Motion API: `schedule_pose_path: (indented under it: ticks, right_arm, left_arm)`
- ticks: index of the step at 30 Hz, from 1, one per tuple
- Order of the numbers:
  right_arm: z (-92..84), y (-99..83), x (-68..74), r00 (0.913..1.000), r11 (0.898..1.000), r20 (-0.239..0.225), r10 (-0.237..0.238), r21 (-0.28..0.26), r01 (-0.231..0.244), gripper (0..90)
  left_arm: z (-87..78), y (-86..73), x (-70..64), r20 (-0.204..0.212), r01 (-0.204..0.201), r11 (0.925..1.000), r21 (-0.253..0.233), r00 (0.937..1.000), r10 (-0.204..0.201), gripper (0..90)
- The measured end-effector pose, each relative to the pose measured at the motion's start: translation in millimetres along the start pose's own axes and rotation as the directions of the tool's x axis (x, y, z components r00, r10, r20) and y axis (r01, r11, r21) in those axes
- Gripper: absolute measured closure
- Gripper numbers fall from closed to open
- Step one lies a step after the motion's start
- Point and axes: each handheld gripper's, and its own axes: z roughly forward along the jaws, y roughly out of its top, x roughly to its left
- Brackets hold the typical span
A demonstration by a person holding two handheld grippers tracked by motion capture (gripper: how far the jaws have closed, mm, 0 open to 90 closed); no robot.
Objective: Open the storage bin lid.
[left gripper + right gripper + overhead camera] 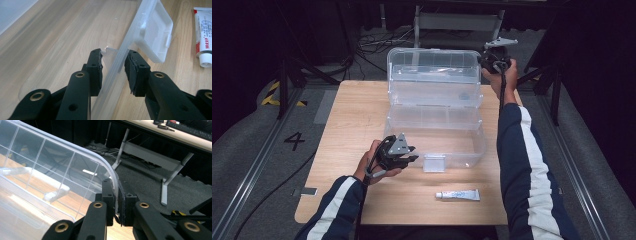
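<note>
A clear plastic storage box [434,145] stands on the wooden table [357,120] with its lid [432,75] raised upright at the back. My right gripper [486,59] is shut on the lid's top right corner; in the right gripper view the jaws [117,195] pinch the curved rim of the lid [62,170]. My left gripper [412,156] is at the box's front left, and its pads [113,66] clamp the front wall [130,42] beside the white latch [155,30].
A white tube [458,195] with a white cap lies on the table in front of the box, toward the right, and appears again [203,37] beyond the latch. Dark floor, cables and table legs lie behind the table.
</note>
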Motion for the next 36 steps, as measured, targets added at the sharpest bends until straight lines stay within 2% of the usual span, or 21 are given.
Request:
schedule_pose_path:
  ticks: [14, 36]
  right_arm:
    - [22.1, -1.0, -7.3, 0.9995, 0.999, -0.031, -0.008, 0.046, 0.010, 84.5]
    - [54.0, -7.6, -12.2, 0.9983, 0.991, -0.050, 0.030, 0.134, -0.023, 84.3]
  left_arm:
    - [0.3, -0.7, -1.0, -0.007, 0.004, 1.0000, -0.009, 1.0000, -0.004, 67.0]
    - [0.4, -0.9, -1.4, -0.012, -0.001, 1.0000, -0.010, 0.9999, 0.001, 66.7]
